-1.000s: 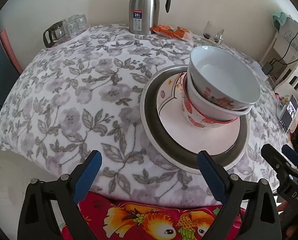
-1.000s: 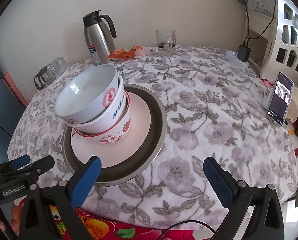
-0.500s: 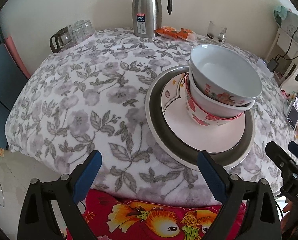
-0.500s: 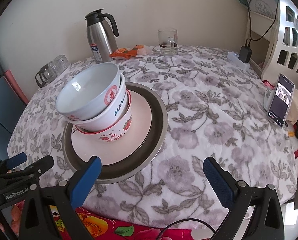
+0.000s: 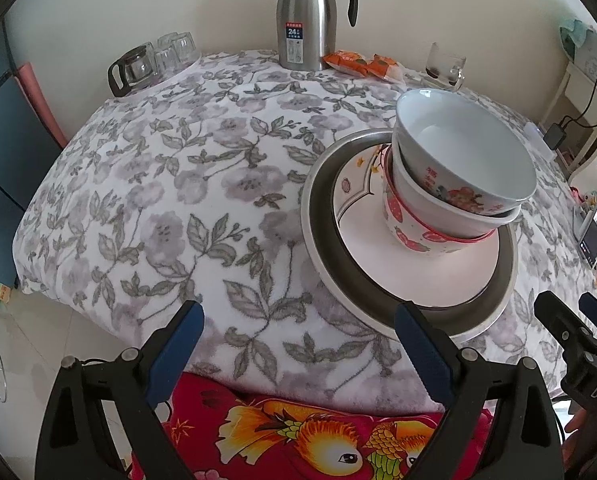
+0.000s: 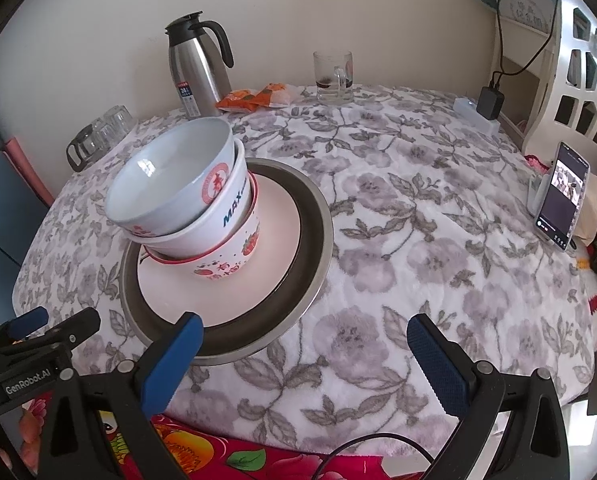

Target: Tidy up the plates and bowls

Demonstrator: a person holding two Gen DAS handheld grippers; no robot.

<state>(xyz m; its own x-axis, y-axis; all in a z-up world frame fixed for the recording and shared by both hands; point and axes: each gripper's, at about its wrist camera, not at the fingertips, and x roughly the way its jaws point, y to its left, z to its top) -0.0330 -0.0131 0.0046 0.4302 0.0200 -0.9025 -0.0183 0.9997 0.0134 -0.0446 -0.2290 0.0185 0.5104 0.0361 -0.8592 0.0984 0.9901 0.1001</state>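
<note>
- Left wrist view: left gripper [image 5: 296, 330] spread wide, gripping nothing, held off the near edge of the floral-clothed table [image 5: 170, 184].
- Right of centre: 3 nested bowls [image 5: 454, 184], tilted, on a pink plate [image 5: 438, 276] inside a steel plate [image 5: 318, 240].
- Far edge: steel thermos jug [image 5: 306, 24], snack packets [image 5: 362, 65], glass mug [image 5: 444, 66].
- Right wrist view: right gripper [image 6: 304, 344] likewise spread and empty, near the steel plate's rim; phone [image 6: 562, 196] at right.
</note>
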